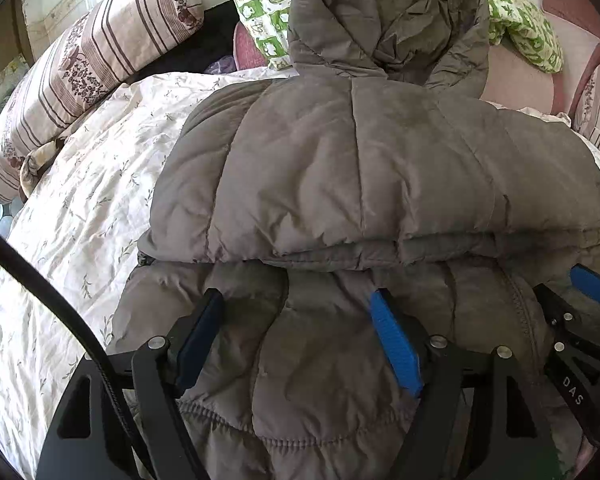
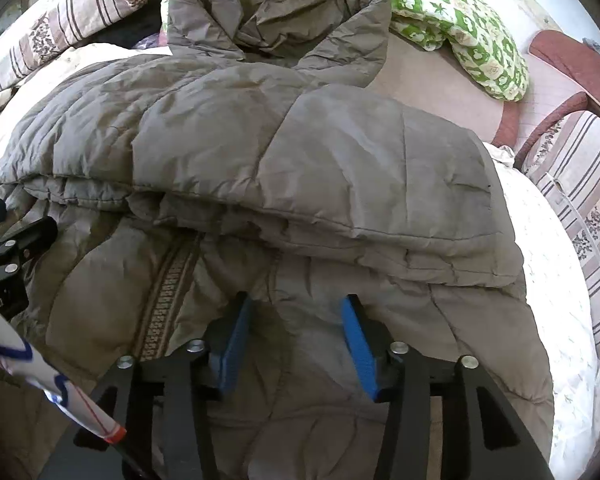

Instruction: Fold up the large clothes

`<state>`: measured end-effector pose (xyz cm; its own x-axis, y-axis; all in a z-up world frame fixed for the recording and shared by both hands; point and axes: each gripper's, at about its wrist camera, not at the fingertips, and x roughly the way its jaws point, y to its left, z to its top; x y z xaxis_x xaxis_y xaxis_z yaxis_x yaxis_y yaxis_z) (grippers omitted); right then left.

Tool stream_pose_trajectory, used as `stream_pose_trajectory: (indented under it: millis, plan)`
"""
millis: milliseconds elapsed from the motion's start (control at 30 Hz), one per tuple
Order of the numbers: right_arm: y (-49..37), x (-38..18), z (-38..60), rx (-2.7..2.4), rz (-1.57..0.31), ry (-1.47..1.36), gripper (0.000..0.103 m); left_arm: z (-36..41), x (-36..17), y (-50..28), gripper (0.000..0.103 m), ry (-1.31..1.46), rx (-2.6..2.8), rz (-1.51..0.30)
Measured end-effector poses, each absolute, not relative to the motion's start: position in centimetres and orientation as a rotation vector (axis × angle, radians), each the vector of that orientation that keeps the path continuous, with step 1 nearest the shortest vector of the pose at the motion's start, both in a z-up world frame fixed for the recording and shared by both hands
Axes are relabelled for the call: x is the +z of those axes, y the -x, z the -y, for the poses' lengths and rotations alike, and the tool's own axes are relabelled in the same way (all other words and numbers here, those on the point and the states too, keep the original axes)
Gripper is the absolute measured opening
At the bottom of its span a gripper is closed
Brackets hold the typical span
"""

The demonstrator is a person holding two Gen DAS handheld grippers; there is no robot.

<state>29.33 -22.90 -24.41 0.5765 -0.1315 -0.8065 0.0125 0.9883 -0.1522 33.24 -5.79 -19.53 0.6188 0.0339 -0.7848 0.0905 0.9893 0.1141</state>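
A grey-brown hooded puffer jacket (image 1: 360, 168) lies on the bed, sleeves folded over its back, hood at the far end; it fills the right wrist view too (image 2: 300, 152). My left gripper (image 1: 300, 316) is open, fingers spread just above the jacket's lower part near the hem. My right gripper (image 2: 296, 316) is open over the same lower part, further right; it shows at the right edge of the left wrist view (image 1: 580, 304). The left gripper shows at the left edge of the right wrist view (image 2: 8, 248). Neither holds fabric.
The jacket rests on a white floral quilt (image 1: 80, 200). A striped bolster pillow (image 1: 92, 60) lies far left, a green-and-white patterned pillow (image 1: 268, 4) behind the hood. A reddish headboard (image 2: 572, 56) and striped cushion (image 2: 580, 200) are at right. A black cable (image 1: 60, 312) crosses lower left.
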Motion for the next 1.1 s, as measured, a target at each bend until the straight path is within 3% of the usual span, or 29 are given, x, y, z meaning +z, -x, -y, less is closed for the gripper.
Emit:
stream_pose_trajectory:
  millis: [133, 367, 533, 1100]
  plan:
    - [-29.6, -24.5, 23.4, -0.118, -0.963, 0.119, 0.070, 5.6, -19.6, -33.4, 0.081, -0.138, -0.027, -0.912]
    - [-29.8, -24.6, 23.8, -0.132, -0.976, 0.096, 0.076, 5.3, -19.8, -33.6, 0.084, -0.123, -0.027, -0.921]
    - [-30.0, -24.8, 24.8, -0.150, -1.003, 0.031, 0.088, 5.3, -19.9, -33.6, 0.085, -0.120, -0.028, -0.923]
    - [-30.0, -25.1, 25.8, -0.153, -1.010, -0.035, 0.092, 5.3, -20.2, -33.9, 0.091, -0.118, -0.029, -0.929]
